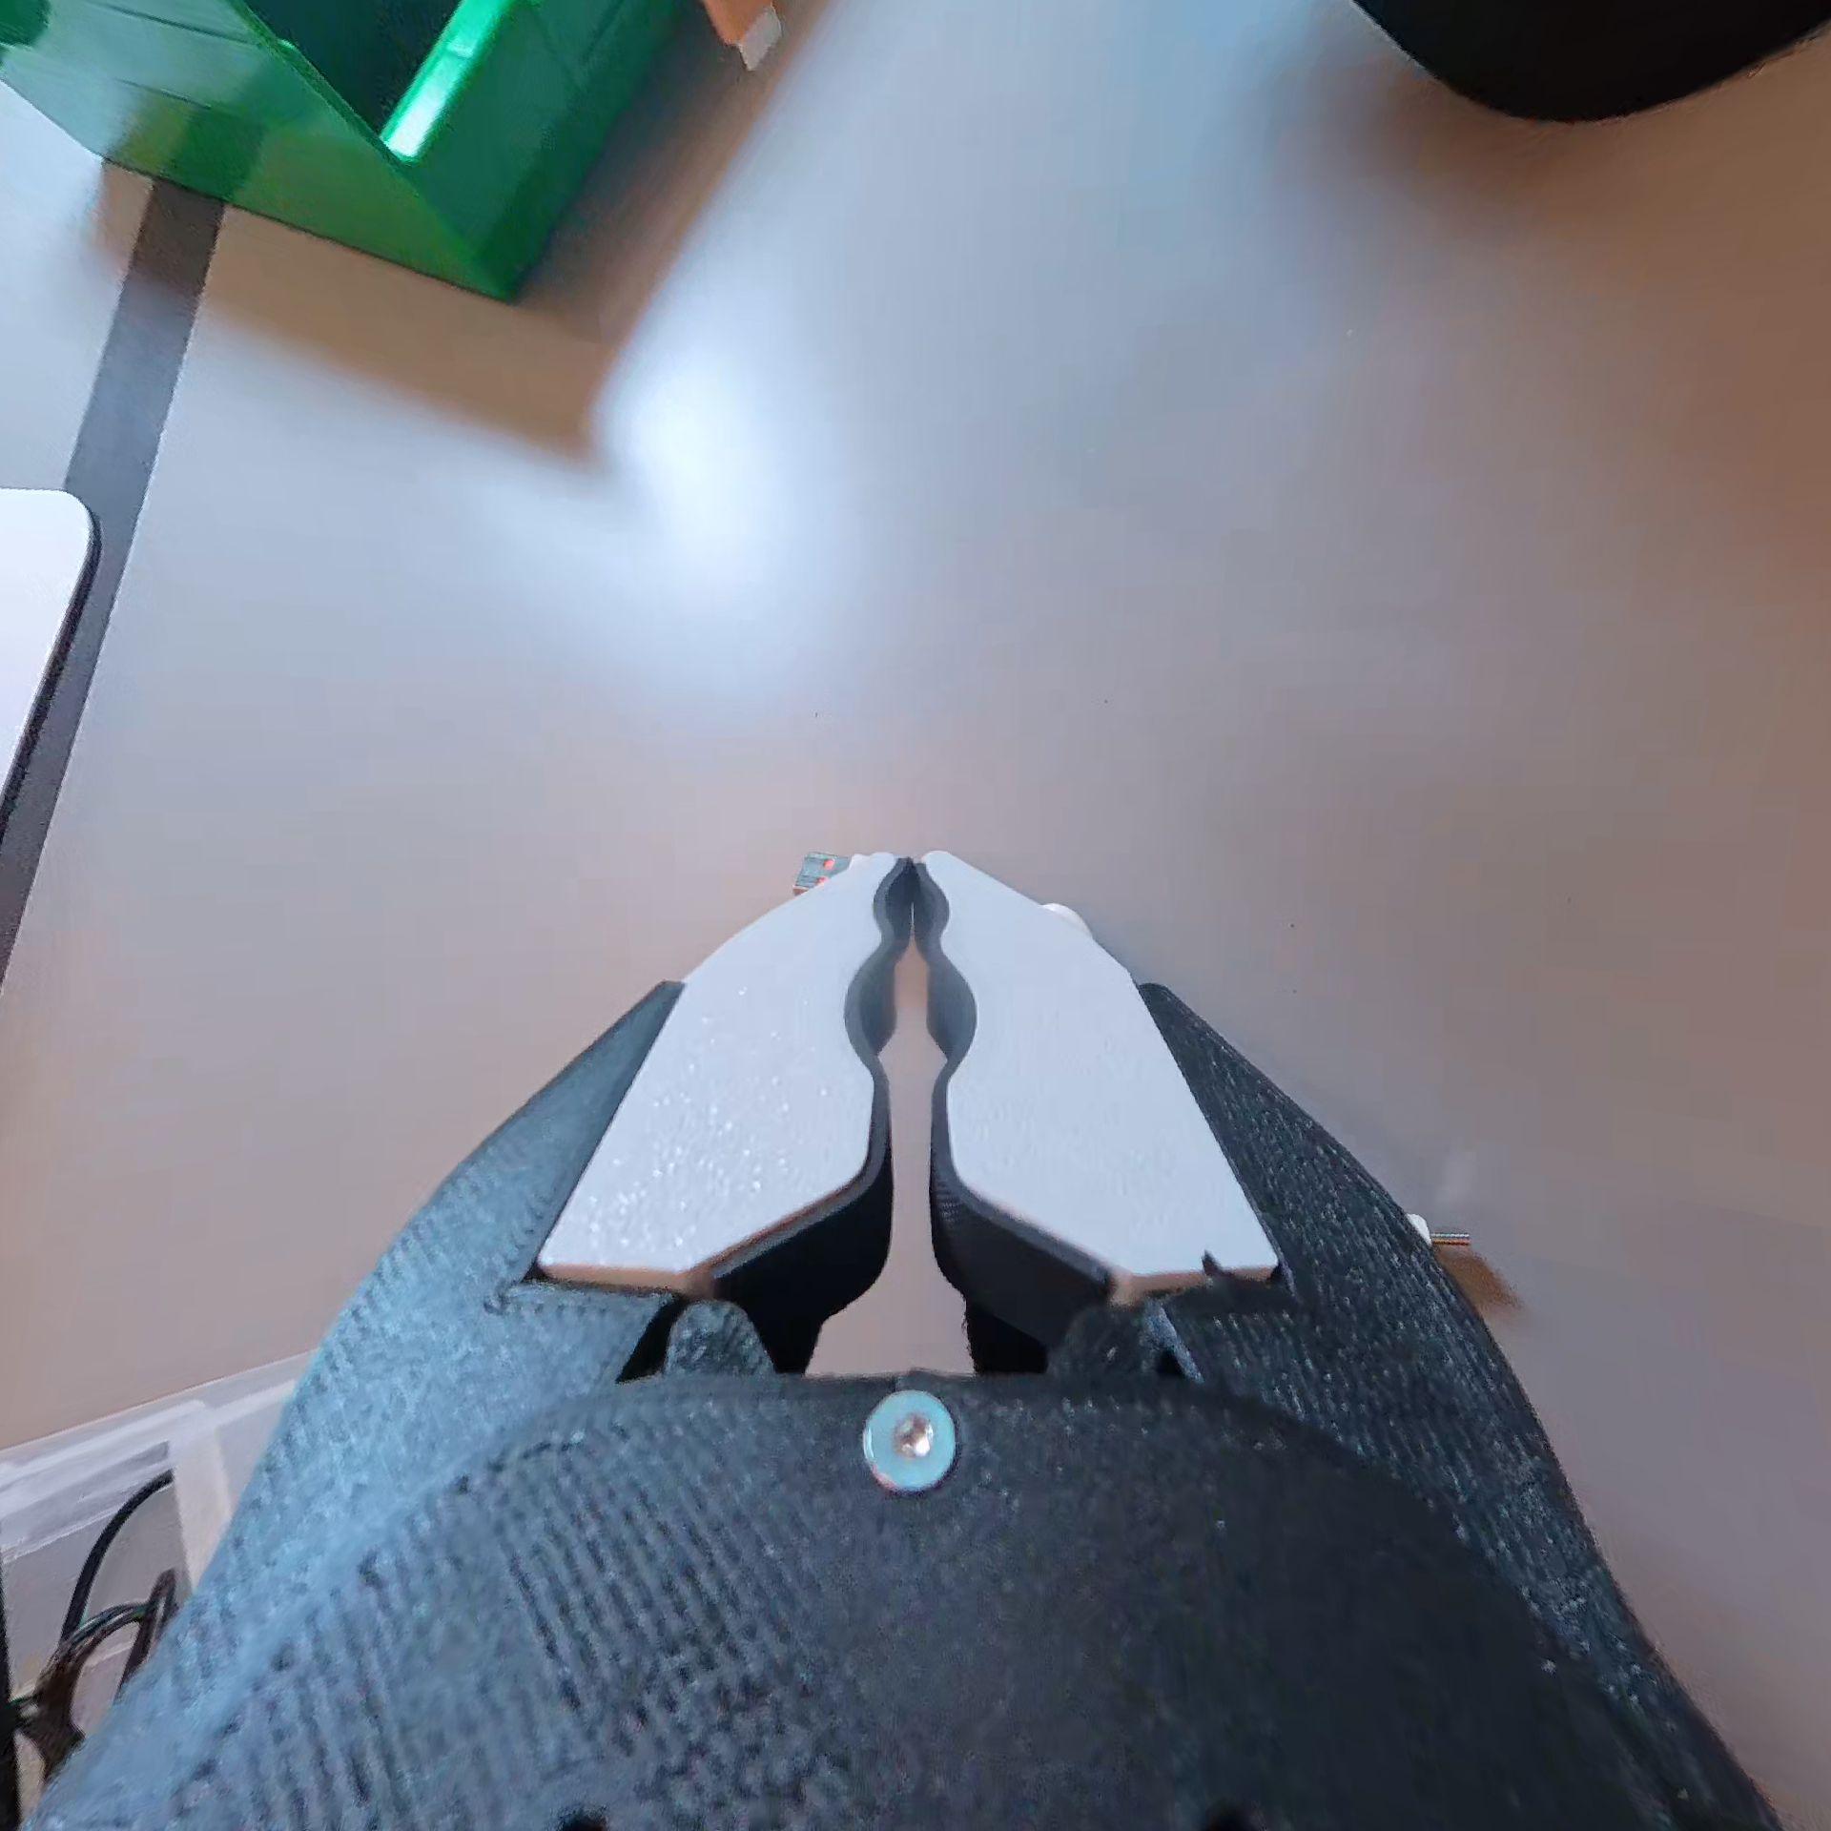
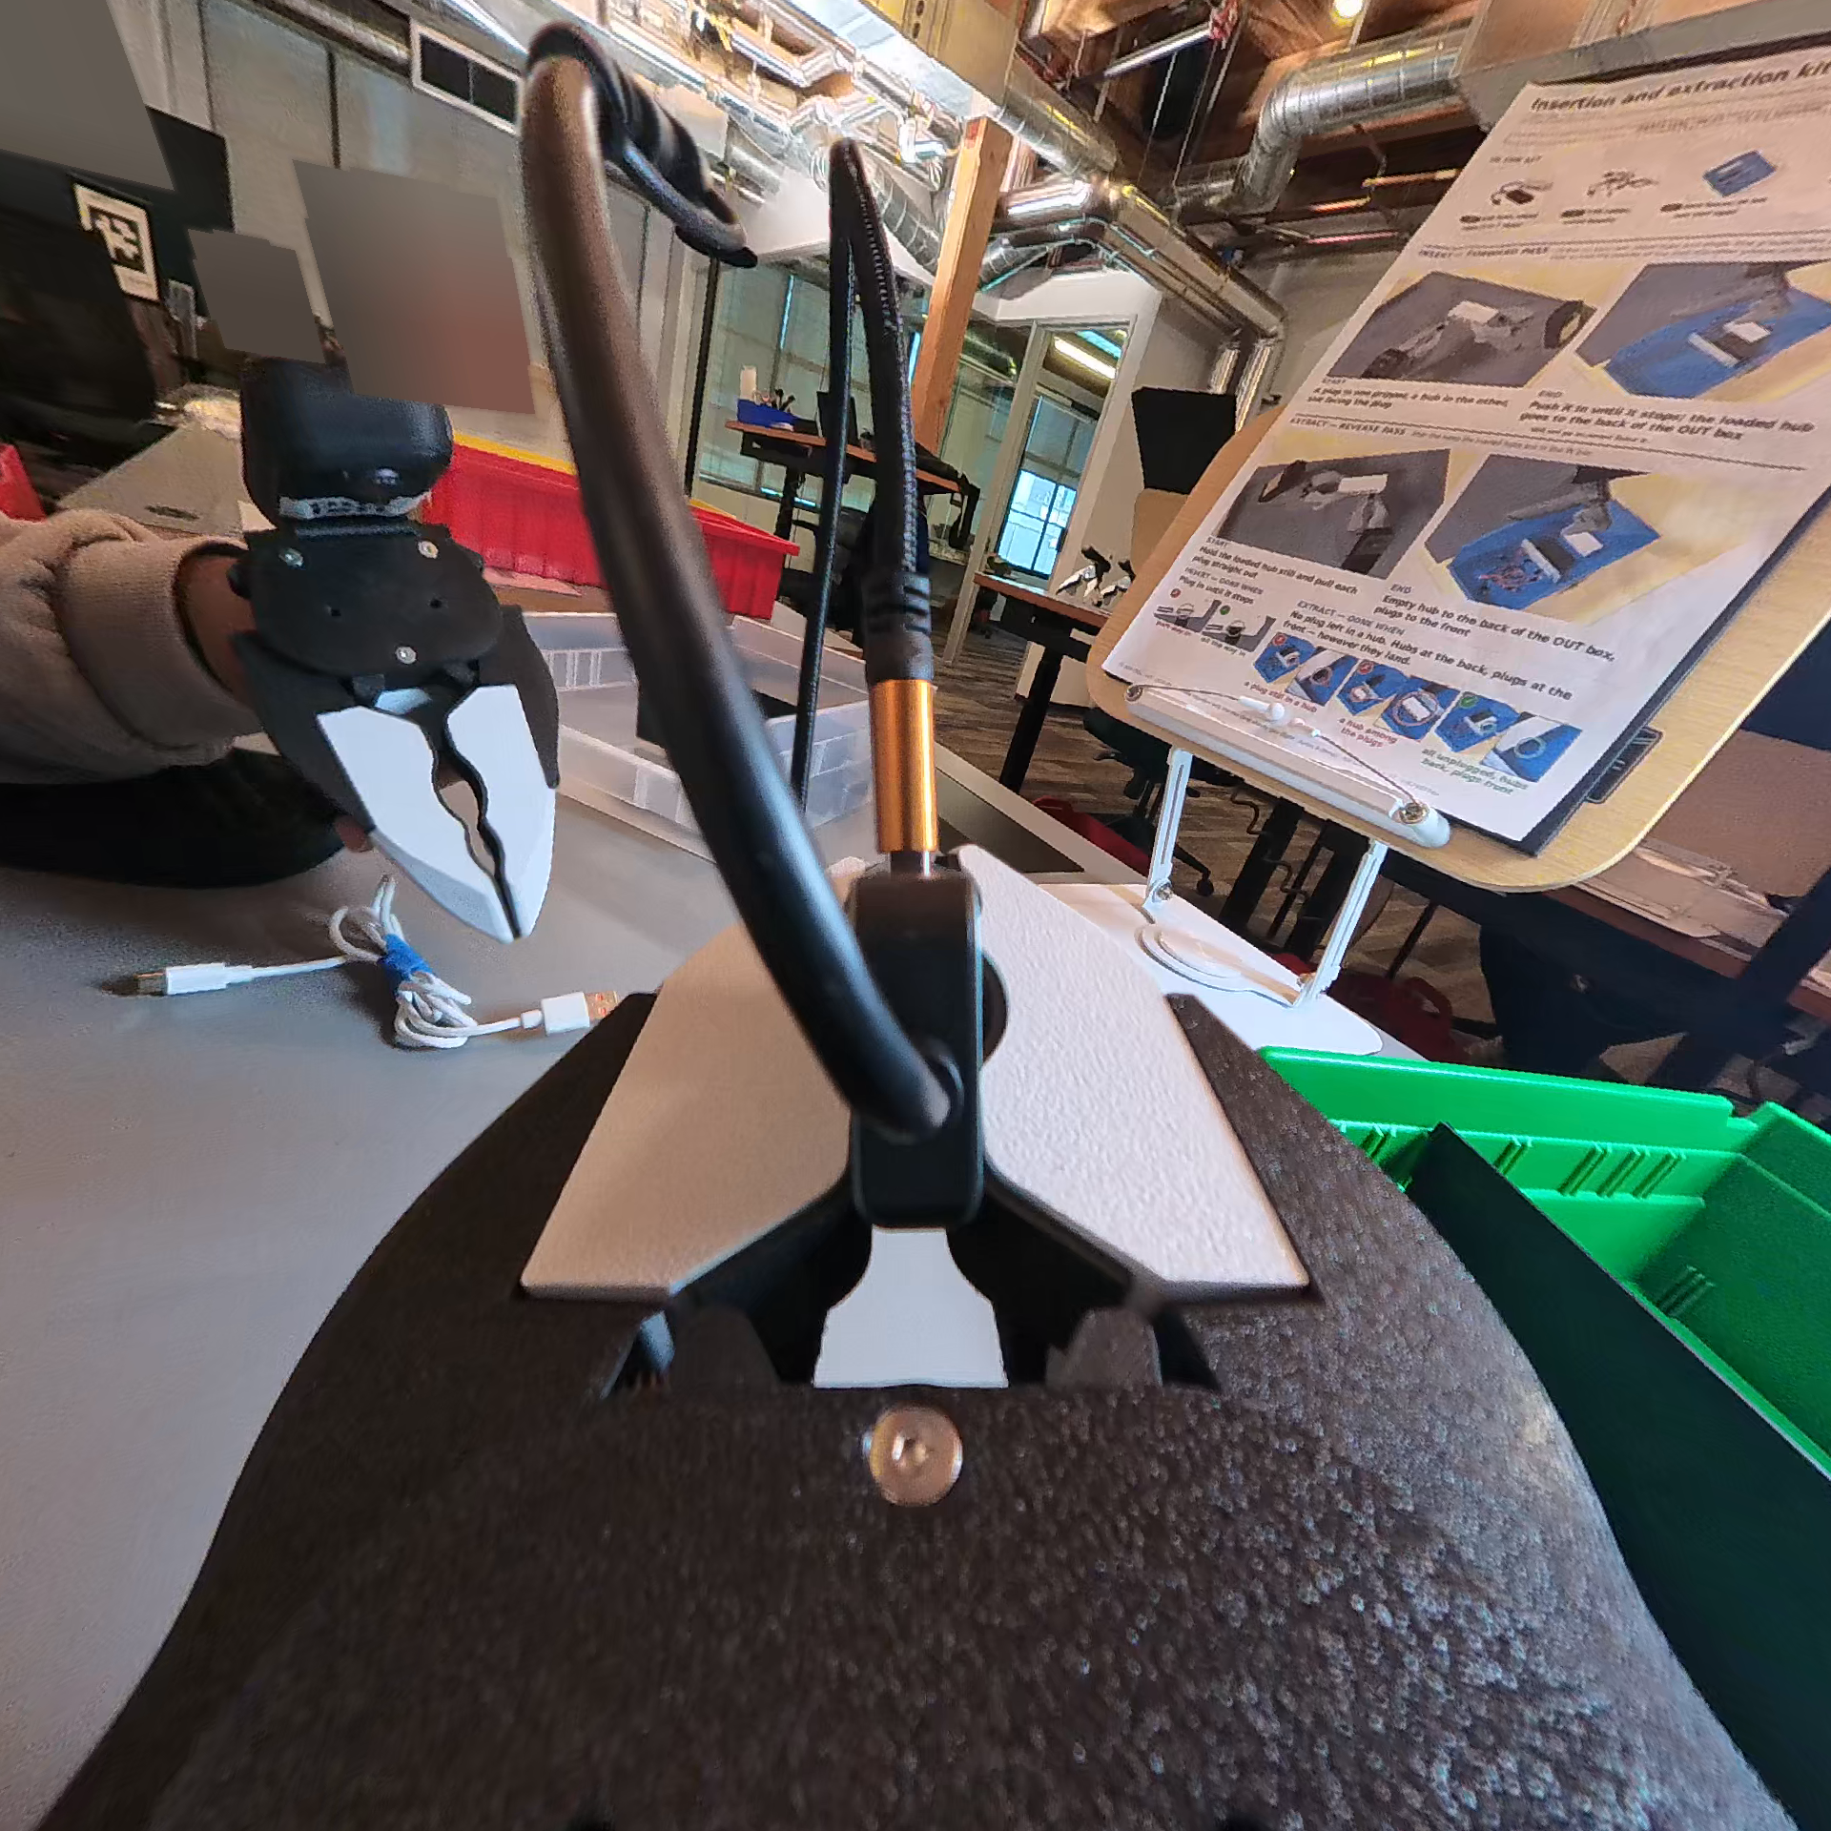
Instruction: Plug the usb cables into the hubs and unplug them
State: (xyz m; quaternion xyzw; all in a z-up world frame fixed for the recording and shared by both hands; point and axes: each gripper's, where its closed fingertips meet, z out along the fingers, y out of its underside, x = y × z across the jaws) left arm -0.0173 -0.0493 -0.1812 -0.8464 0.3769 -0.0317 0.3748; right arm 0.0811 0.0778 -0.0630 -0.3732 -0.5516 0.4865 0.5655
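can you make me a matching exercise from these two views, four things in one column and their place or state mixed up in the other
Things
1. black hub
2. white usb cable
3. green bin
4. left hand-held gripper

Place or state
a. lying bundled on the grey table
b. shut and empty, tips pointing down above the table
c. clamped in the right hand-held gripper, a gold-collared plug in its top
d. at the right edge of the right wrist view

Pairs: 1-c, 2-a, 3-d, 4-b
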